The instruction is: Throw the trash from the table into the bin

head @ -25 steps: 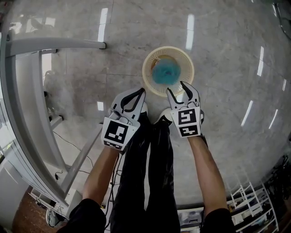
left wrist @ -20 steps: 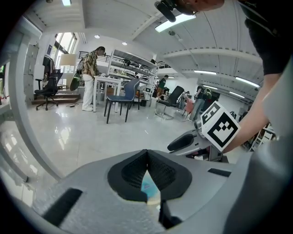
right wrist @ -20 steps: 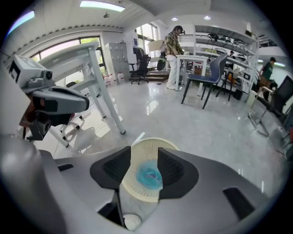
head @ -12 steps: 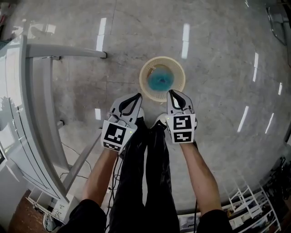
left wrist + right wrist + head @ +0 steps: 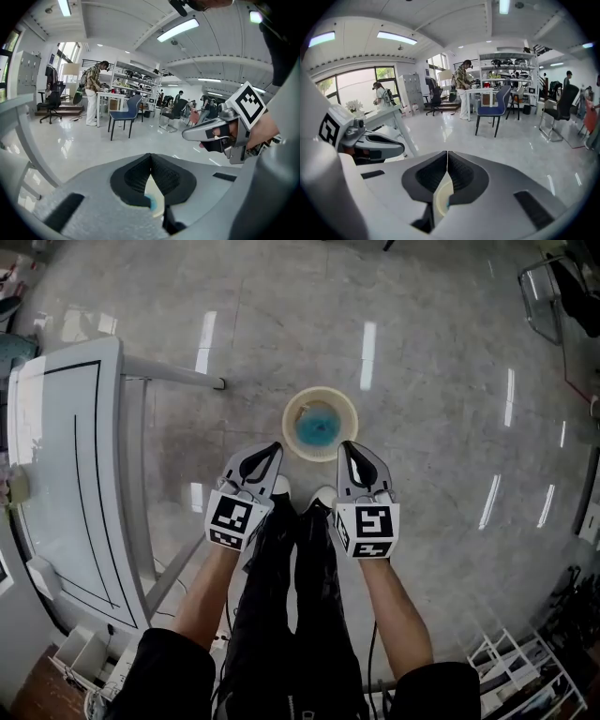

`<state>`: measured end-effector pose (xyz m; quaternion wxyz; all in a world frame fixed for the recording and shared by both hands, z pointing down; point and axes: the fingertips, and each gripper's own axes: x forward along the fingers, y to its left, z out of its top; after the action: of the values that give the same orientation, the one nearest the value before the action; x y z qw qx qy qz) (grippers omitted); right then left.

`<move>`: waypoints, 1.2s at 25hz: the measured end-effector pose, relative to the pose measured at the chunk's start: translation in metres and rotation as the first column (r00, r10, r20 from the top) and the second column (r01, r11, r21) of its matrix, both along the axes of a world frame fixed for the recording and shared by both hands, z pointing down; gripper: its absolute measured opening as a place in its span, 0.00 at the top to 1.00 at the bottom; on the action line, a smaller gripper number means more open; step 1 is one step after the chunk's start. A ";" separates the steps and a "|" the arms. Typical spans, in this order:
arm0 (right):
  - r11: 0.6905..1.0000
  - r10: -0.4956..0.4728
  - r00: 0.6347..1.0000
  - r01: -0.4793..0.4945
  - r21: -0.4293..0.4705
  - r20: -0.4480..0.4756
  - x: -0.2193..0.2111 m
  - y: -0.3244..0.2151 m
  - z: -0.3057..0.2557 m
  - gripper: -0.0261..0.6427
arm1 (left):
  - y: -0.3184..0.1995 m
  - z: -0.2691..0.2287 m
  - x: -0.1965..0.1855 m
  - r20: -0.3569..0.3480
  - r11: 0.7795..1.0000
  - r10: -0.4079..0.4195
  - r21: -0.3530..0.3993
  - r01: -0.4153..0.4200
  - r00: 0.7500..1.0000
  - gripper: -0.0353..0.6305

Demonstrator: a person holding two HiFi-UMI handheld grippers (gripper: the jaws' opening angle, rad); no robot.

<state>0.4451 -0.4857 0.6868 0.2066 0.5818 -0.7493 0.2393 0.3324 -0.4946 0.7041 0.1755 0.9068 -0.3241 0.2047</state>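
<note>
A round cream bin (image 5: 320, 424) stands on the glossy floor with blue trash (image 5: 317, 430) lying in it. Both grippers hang well above it, just on my side of its rim. My left gripper (image 5: 273, 448) is shut, its tips meeting with nothing between them (image 5: 150, 157). My right gripper (image 5: 344, 446) has just closed and is shut on nothing (image 5: 447, 154). A sliver of the bin (image 5: 154, 199) shows below the left jaws, and likewise the bin (image 5: 440, 199) below the right ones. No trash is visible on the table.
The white table (image 5: 66, 474) stands at the left, its rail (image 5: 173, 374) reaching toward the bin. A wire rack (image 5: 511, 671) sits at lower right, a chair (image 5: 548, 287) at upper right. A blue chair (image 5: 493, 110) and people at benches stand across the room.
Both grippers have risen away from the bin, which now looks smaller. The right jaws have gone from open to shut. More of the white table top has come into view.
</note>
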 end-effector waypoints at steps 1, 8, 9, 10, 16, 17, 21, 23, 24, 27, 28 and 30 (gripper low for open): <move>1.000 -0.011 1.000 0.011 0.014 -0.004 -0.004 0.004 -0.017 0.94 | 0.002 -0.015 0.001 -0.004 1.000 0.009 0.006 -0.009 1.000 0.94; 0.995 -0.062 0.998 0.064 0.073 -0.033 -0.028 0.039 -0.115 0.94 | 0.012 -0.117 0.000 -0.052 0.997 0.044 0.071 -0.040 0.998 0.94; 0.994 -0.055 0.998 0.057 0.088 -0.023 -0.031 0.044 -0.132 0.94 | 0.014 -0.133 -0.001 -0.061 0.996 0.042 0.078 -0.038 0.997 0.94; 0.993 -0.046 0.999 0.047 0.105 -0.013 -0.034 0.048 -0.150 0.94 | 0.016 -0.148 -0.001 -0.069 0.995 0.043 0.087 -0.037 0.997 0.94; 0.980 -0.057 0.998 0.057 0.193 -0.003 -0.048 0.076 -0.240 0.94 | 0.034 -0.223 0.006 -0.114 0.990 0.062 0.136 -0.046 0.992 0.94; 0.977 -0.064 0.998 0.063 0.202 -0.003 -0.052 0.083 -0.250 0.94 | 0.040 -0.231 0.003 -0.112 0.989 0.066 0.139 -0.050 0.992 0.94; 0.975 -0.074 0.997 0.069 0.213 0.014 -0.063 0.112 -0.271 0.94 | 0.069 -0.256 -0.006 -0.117 0.988 0.060 0.146 -0.042 0.991 0.94; 0.974 -0.071 0.997 0.063 0.218 0.031 -0.070 0.119 -0.277 0.94 | 0.082 -0.265 -0.012 -0.130 0.989 0.042 0.143 -0.023 0.991 0.94; 0.973 -0.075 0.996 0.064 0.223 0.040 -0.077 0.123 -0.280 0.94 | 0.088 -0.268 -0.017 -0.135 0.990 0.031 0.139 -0.012 0.990 0.94; 0.967 -0.096 0.994 0.079 0.244 0.056 -0.098 0.131 -0.289 0.94 | 0.103 -0.276 -0.026 -0.155 0.991 0.018 0.136 0.004 0.988 0.94; 0.964 -0.104 0.993 0.087 0.251 0.056 -0.103 0.133 -0.292 0.94 | 0.107 -0.279 -0.026 -0.160 0.990 0.019 0.142 0.004 0.987 0.94; 0.958 -0.124 0.991 0.106 0.268 0.052 -0.115 0.135 -0.298 0.95 | 0.112 -0.285 -0.031 -0.164 0.987 0.019 0.161 0.008 0.986 0.94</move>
<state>0.3299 -0.3504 0.3889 0.1152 0.5513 -0.8136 0.1445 0.3010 -0.3824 0.4192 0.1270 0.9328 -0.3214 0.1027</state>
